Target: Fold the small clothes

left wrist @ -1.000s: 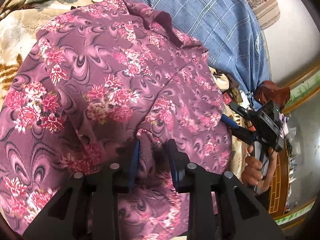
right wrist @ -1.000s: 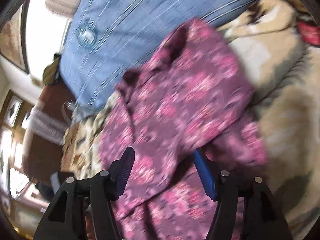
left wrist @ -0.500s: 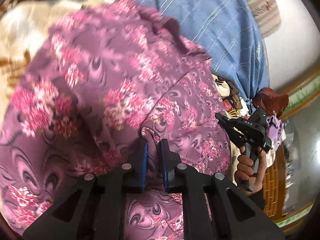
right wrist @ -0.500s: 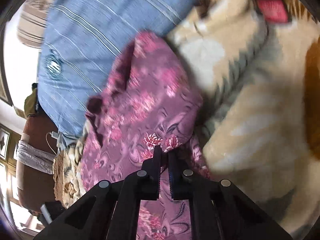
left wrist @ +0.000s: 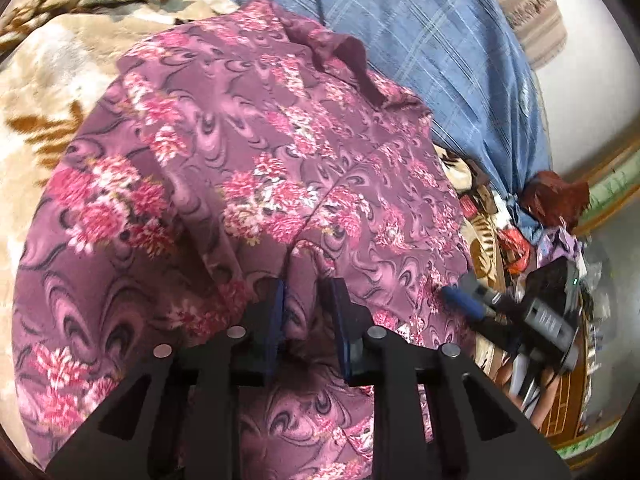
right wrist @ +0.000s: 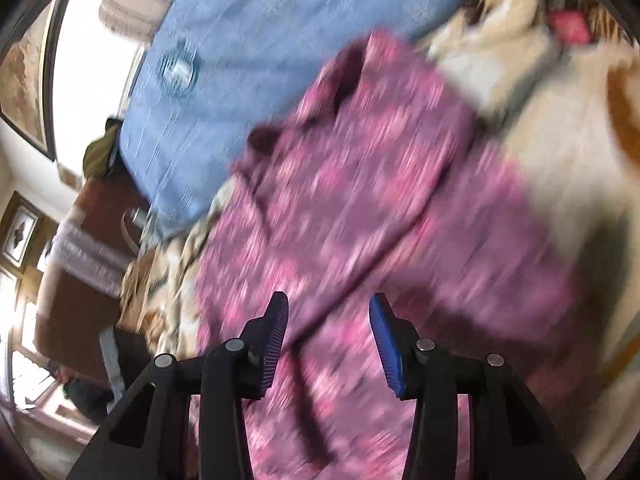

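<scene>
**Floral garment pinched at the near edge, other gripper released**

Floral garment (left wrist: pixel 256 168), purple with pink blossoms, lies spread on a cream patterned blanket (left wrist: pixel 52 92), its dark collar (left wrist: pixel 344 56) pointing toward a blue plaid quilt (left wrist: pixel 440 40) at the far side. It lies mostly flat with a diagonal crease across the body, which suits a fold in progress.

The left gripper (left wrist: pixel 306 304) sits low over the near part of the cloth. A raised ridge of fabric stands between its blue pads (left wrist: pixel 276 312), and the jaws look clamped on that ridge, though a narrow gap remains. Holding the fabric there probably anchors it, or readies it to be lifted and carried over.

The right gripper (right wrist: pixel 328 340) has its jaws well apart with nothing between them; the wrist view is smeared by motion, so its exact height over the garment cannot be told. In the left view it (left wrist: pixel 464 304) reaches in from the right edge, tip beside the garment's side, tilted inward, a hand below it.
</scene>
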The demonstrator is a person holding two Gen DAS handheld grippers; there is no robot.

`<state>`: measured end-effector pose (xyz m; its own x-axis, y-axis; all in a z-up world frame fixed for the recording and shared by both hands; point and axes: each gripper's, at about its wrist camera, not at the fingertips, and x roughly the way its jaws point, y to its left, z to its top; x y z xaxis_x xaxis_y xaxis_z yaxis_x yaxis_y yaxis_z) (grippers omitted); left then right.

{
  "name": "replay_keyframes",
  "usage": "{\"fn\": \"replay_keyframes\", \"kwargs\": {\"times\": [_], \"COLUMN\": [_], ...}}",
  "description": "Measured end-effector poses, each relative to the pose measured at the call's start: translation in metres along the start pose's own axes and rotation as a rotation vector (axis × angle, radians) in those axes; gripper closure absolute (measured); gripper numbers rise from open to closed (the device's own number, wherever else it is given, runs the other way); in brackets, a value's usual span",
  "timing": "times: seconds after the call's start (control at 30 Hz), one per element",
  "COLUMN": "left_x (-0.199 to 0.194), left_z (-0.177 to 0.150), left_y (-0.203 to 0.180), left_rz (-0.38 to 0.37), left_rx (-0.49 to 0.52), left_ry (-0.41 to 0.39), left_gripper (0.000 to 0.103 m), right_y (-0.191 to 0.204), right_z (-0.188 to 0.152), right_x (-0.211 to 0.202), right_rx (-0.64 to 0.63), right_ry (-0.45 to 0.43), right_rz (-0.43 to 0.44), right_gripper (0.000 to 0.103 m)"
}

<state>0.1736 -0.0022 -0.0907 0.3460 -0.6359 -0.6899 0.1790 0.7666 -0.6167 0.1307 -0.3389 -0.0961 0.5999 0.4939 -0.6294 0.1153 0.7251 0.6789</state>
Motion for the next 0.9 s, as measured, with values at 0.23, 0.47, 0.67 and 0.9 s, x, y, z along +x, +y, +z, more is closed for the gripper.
{"fn": "replay_keyframes", "kwargs": {"times": [0.23,0.47,0.67,0.9], "left_x": [-0.013,-0.017,-0.082,-0.111], "left_z": [0.006,-0.008,-0.047,-0.082], "left_y": [0.000,0.012,0.012,0.024], "left_rz": [-0.079,0.153,0.109,0.296], "left_rx": [-0.044,-0.021,0.005,-0.023], "left_ry": [0.036,0.068,-0.075,-0.130], "left_gripper": [0.100,0.074,0.048,0.048], "right_y": [0.038,0.042,0.023,0.005], "right_z": [-0.015,-0.033,-0.049,-0.077], "right_x": [0.062,0.031,-0.016,-0.100], "right_rx": [-0.076,-0.035,0.036,-0.024], "right_ry": [0.151,0.091,0.032,-0.118], "right_rz": [-0.023,0.007,0.026,-0.101], "right_gripper": [0.098,0.083,0.060,0.037]}}
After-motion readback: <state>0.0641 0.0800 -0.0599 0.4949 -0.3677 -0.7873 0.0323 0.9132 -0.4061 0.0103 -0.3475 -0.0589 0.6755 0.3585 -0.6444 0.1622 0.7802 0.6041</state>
